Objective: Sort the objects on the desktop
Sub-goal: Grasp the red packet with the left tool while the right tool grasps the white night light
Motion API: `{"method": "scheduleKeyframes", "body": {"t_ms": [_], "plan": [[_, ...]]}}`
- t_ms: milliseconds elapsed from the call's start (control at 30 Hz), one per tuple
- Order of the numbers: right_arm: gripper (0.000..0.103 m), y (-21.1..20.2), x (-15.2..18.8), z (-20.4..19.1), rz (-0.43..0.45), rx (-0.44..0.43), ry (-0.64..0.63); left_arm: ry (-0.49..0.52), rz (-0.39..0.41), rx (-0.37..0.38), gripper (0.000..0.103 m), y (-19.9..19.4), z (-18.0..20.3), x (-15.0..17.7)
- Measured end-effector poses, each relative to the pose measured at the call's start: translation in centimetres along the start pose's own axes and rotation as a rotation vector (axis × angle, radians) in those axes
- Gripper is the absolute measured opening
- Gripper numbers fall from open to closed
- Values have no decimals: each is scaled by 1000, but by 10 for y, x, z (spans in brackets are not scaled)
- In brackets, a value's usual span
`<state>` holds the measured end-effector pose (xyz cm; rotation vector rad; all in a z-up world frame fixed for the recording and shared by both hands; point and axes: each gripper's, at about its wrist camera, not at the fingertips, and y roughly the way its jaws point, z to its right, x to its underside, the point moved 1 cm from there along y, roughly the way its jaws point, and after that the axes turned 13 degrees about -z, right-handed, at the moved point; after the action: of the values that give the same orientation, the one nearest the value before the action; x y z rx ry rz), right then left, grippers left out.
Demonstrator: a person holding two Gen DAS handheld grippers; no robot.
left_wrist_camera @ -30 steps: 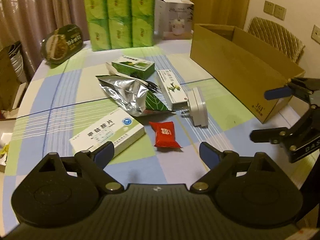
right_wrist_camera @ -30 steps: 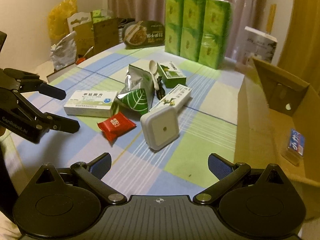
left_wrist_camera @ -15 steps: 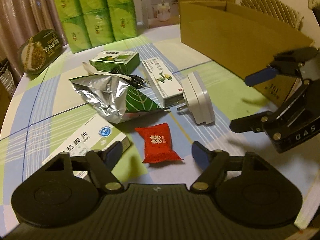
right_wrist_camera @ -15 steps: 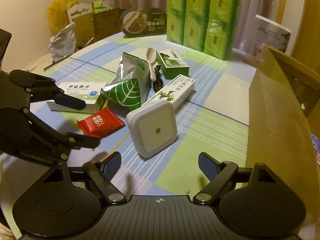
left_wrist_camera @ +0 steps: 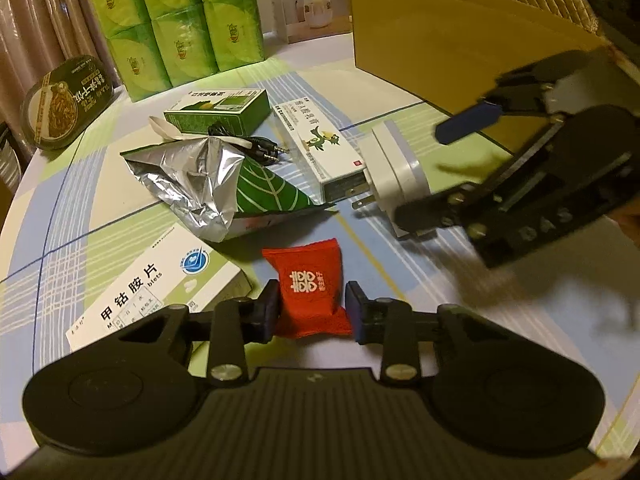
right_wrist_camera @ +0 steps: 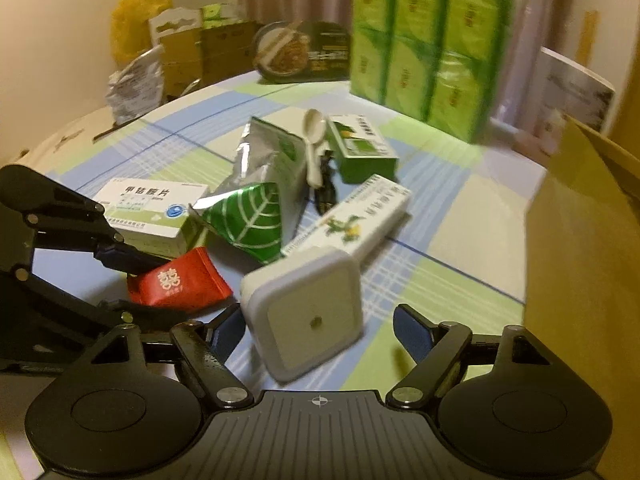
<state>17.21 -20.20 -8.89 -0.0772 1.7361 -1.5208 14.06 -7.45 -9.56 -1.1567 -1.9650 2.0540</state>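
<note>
Left wrist view: the left gripper (left_wrist_camera: 312, 312) is closing, its dark pads pinching a puffy red sachet (left_wrist_camera: 309, 286) lying on the checked tablecloth (left_wrist_camera: 400, 320), beside a glossy white medicine carton (left_wrist_camera: 156, 284).

Right wrist view: the right gripper (right_wrist_camera: 318, 330) is closing, jaws apart around a smooth, square white plug-in night light (right_wrist_camera: 306, 312), not yet pressing it.

Red sachet (left_wrist_camera: 308, 292); white plug (right_wrist_camera: 308, 312); green-blue plaid tablecloth (left_wrist_camera: 400, 80)

checked table (left_wrist_camera: 120, 216) – boxes, foil bag (left_wrist_camera: 200, 184), red sachet (left_wrist_camera: 308, 284)
</note>
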Motion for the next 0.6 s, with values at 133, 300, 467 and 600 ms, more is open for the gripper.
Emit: {"method": "scheduleKeyframes", "body": {"t_ms": [133,300,467,600], "plan": [[62,1,-2,-1,-6,-25,-8,-10,1,5,29,-3,-2,4],[62,-18,12,-4,-20,12,73,-33,5,11,25,-10,-3,10],[62,-49,42,-13,-79,63,193,-27,7,24,23,-21,11,20],[62,-69,67,-25,-104,99,236,-13,10,19,23,-28,24,31]]}}
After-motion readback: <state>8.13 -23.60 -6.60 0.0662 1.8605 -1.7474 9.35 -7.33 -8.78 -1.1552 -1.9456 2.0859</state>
